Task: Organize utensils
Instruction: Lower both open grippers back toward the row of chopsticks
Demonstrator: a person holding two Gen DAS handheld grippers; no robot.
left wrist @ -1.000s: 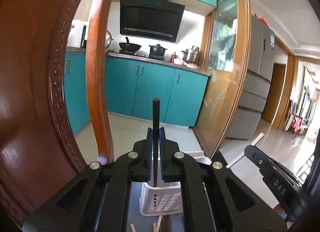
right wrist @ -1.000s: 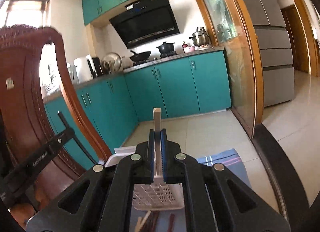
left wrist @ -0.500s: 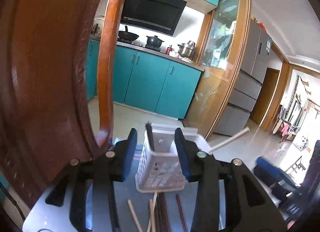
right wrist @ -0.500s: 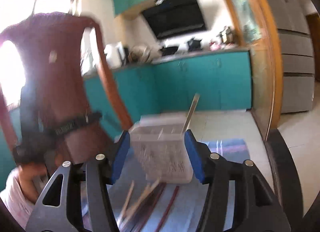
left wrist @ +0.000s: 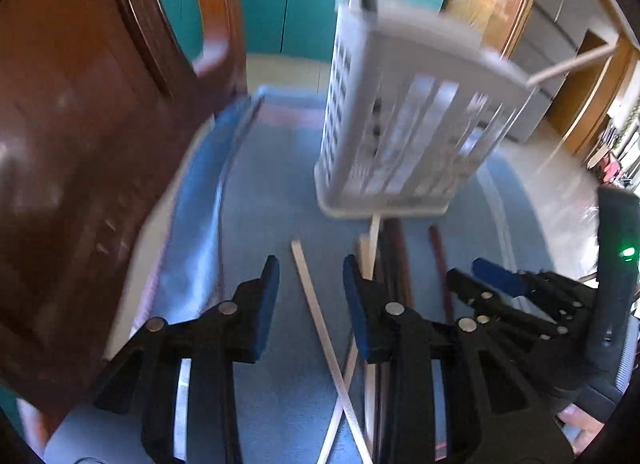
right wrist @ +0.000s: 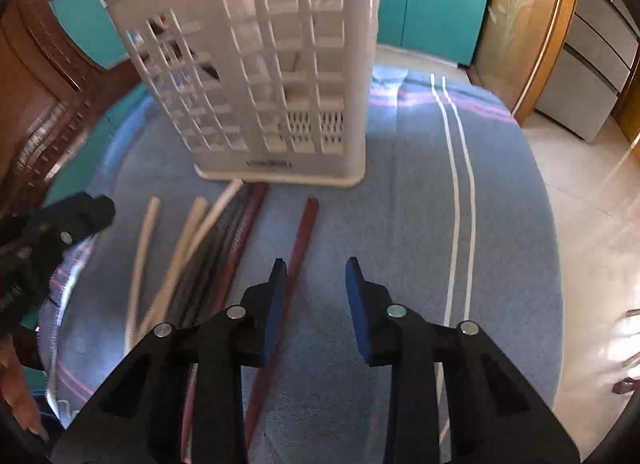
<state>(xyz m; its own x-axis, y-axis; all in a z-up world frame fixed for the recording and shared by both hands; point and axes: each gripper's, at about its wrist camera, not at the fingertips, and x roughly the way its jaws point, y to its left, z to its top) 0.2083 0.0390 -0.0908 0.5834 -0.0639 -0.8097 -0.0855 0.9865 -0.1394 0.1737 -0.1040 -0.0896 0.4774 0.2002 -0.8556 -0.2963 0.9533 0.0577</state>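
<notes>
Right wrist view: white slotted plastic utensil basket (right wrist: pixel 276 75) stands far on the blue-clothed surface (right wrist: pixel 400 223), already holding two chopsticks. Several pale, black and red chopsticks (right wrist: pixel 224 260) lie loose nearby, left. Right hand-held gripper (right wrist: pixel 316 264) and left hand-held gripper (left wrist: pixel 308 264) are spread, empty.

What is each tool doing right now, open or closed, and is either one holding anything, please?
Left tool: open, holding nothing, above a pale chopstick.
Right tool: open, holding nothing, beside a red chopstick.
</notes>
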